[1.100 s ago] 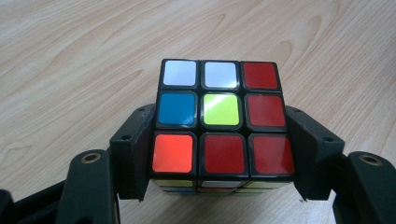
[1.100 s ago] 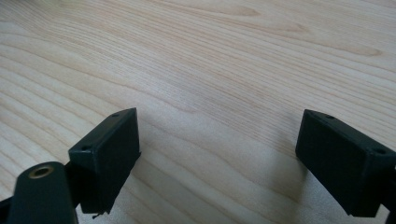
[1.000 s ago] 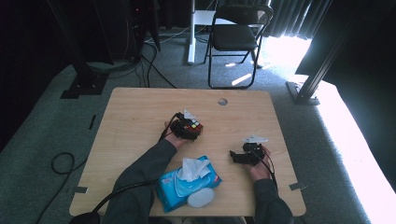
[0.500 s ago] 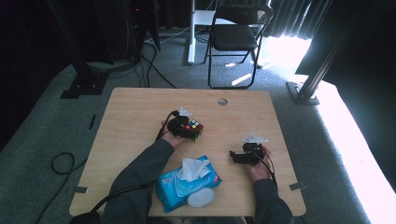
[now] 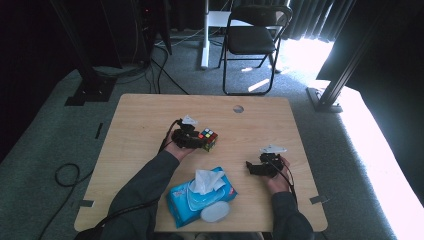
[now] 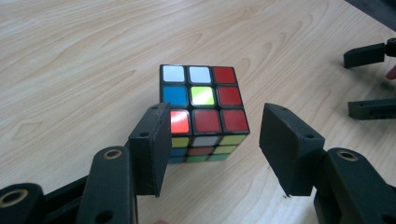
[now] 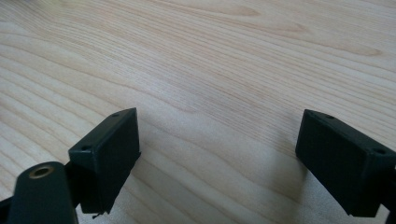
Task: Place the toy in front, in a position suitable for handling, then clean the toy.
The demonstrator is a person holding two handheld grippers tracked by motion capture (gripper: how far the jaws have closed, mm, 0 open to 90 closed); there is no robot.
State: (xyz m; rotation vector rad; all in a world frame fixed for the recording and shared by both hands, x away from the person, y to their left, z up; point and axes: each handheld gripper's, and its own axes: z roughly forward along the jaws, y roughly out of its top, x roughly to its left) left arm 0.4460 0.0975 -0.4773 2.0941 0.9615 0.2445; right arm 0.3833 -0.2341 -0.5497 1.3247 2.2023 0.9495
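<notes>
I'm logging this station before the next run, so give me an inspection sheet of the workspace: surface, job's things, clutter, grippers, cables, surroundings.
Surface: light wooden table, with a round hole near its far edge.
Job's things: scrambled puzzle cube flat on the table, mostly red on top.
Clutter: blue wet-wipes pack at the near edge, one tissue pulled up, its white lid open.
Grippers: left gripper open, jaws either side of the cube's near end, a gap showing at the right jaw; right gripper open over bare wood.
Cables: one trails from each gripper; more lie on the floor at the left.
Surroundings: folding chair beyond the table, grey carpet, dark curtains, bright sunlight at the right.
</notes>
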